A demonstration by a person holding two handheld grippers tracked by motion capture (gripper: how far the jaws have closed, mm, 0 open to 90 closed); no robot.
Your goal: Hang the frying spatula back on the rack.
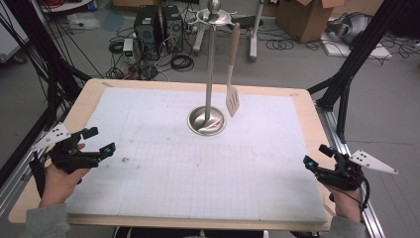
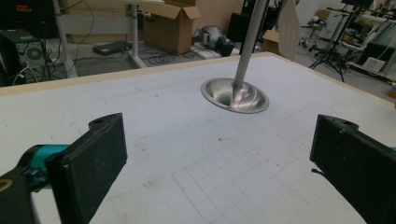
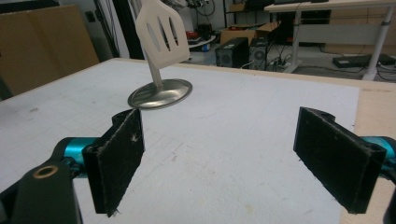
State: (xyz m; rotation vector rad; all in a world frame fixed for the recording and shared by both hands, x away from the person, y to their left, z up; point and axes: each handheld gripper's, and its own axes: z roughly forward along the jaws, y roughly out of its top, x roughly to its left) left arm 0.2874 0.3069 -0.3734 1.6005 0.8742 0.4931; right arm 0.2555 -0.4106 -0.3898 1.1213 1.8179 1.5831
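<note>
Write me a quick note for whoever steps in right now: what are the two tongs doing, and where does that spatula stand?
Left tongs: open, holding nothing, low over the white mat near its left edge.
Right tongs: open, holding nothing, near the mat's right edge.
Spatula: hanging from the top of the metal stand, blade down, above the mat. The stand sits on its round base mid-table, toward the far side.
Done: nothing visibly handled yet; the spatula is untouched.
Left: probably reach for the spatula; the right tongs look better placed, since it hangs on the stand's right side.

Cardboard box point(image 1: 308, 17), computer towers point(image 1: 157, 27), probably cables point(image 1: 181, 62) on floor.
</note>
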